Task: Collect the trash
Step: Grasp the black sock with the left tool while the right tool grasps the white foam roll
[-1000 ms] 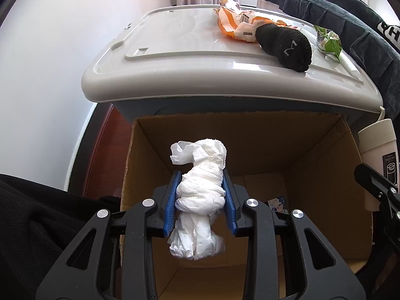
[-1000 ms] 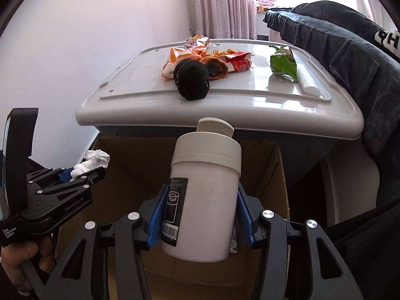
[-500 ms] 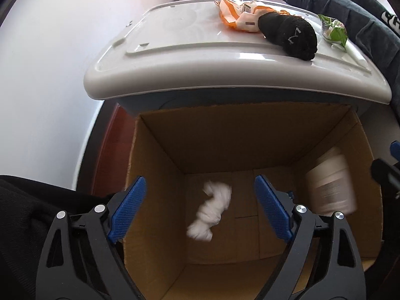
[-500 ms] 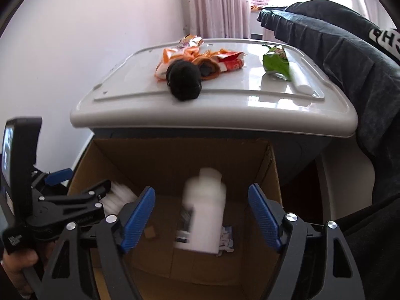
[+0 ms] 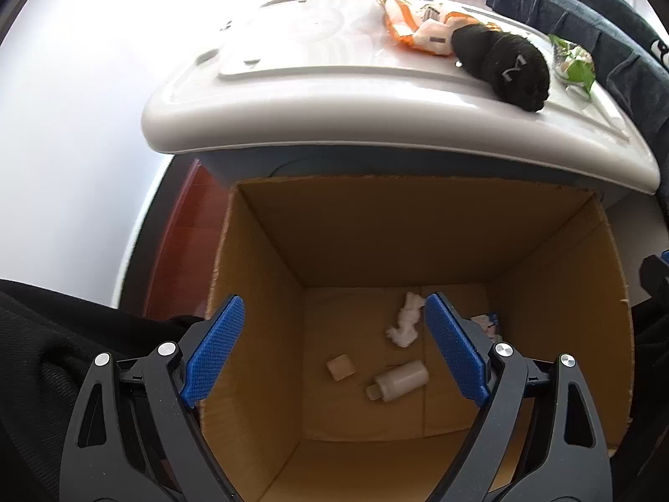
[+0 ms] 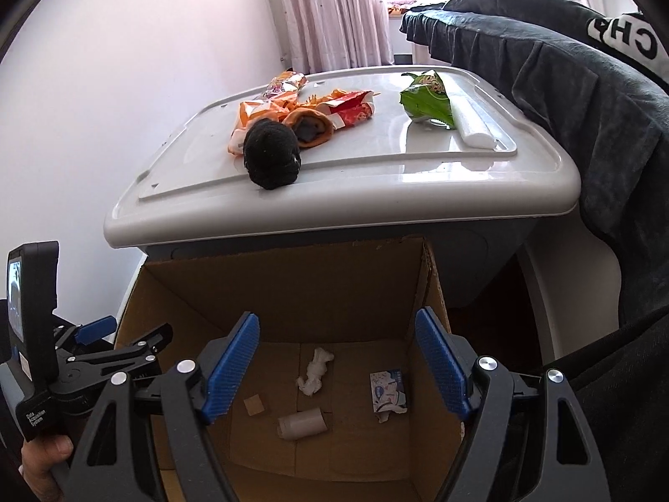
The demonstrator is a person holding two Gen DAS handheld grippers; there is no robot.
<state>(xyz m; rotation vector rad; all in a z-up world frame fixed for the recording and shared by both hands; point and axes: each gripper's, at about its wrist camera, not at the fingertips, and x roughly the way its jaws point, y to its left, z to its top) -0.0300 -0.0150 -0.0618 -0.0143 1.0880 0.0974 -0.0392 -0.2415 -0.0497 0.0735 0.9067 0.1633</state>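
Left gripper (image 5: pixel 332 349) and right gripper (image 6: pixel 336 366) — ribbed blue pads spread wide, empty. Below, in the cardboard box (image 6: pixel 292 280): crumpled tissue (image 6: pixel 314 371), white cylindrical bottle (image 6: pixel 302 423) on its side. Beyond — glossy bin lid (image 6: pixel 376 175) bearing crinkled wrappers (image 6: pixel 343 111).

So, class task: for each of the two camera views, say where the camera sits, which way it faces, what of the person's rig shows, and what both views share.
Left wrist: on the left gripper, facing forward and down into the cardboard box; both its blue-padded fingers show, open.
Right wrist: on the right gripper, looking down into the box and across the grey lid; its open fingers, the left gripper and a hand show.
Shared: box, tissue wad, white bottle, black sock.
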